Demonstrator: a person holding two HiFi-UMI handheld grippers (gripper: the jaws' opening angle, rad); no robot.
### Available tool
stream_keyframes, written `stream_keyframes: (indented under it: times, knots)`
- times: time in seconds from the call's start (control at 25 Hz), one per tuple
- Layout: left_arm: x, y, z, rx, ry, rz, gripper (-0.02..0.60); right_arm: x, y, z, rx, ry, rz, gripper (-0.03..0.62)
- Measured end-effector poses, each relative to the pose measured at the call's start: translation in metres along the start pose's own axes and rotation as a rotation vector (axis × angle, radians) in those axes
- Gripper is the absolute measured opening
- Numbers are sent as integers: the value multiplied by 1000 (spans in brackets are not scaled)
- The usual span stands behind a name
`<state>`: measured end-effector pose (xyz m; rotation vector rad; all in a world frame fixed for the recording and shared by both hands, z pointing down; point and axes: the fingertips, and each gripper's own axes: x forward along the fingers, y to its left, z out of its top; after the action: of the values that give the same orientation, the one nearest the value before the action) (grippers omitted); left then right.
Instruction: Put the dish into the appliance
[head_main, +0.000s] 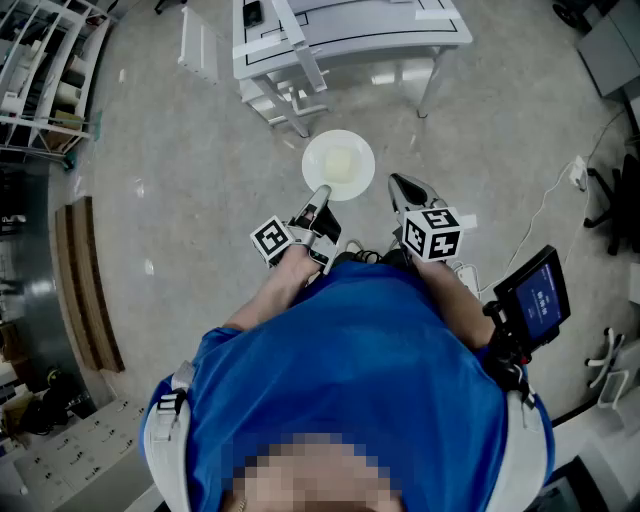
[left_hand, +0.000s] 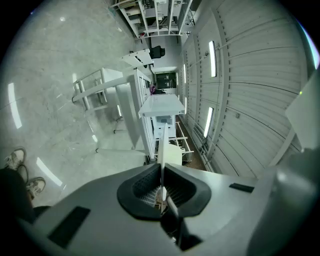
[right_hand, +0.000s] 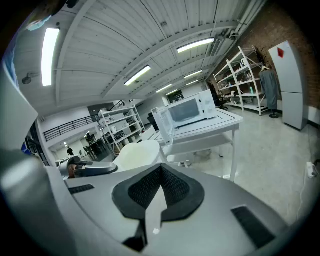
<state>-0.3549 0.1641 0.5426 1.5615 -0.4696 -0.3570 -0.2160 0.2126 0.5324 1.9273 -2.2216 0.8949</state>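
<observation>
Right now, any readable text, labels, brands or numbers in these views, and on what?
None readable.
Small blue-lit black-framed screen: light characters, too small to read.
Red patch on tall white cabinet: too blurred to read.
White microwave oven: no legible brand.
White round plate: blank.
Left gripper and right gripper cubes: black-and-white square patterns, no words.

dish (head_main: 339, 165) apparently before table (right_hand: 227, 120), microwave (right_hand: 187, 110) on table
</observation>
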Motion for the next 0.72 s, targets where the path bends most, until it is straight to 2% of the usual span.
stream_keyframes:
  times: [0.72]
  knots:
    - [-5,1,4,-11,31,-3,18,-2,9,0,10,-21,-35,2]
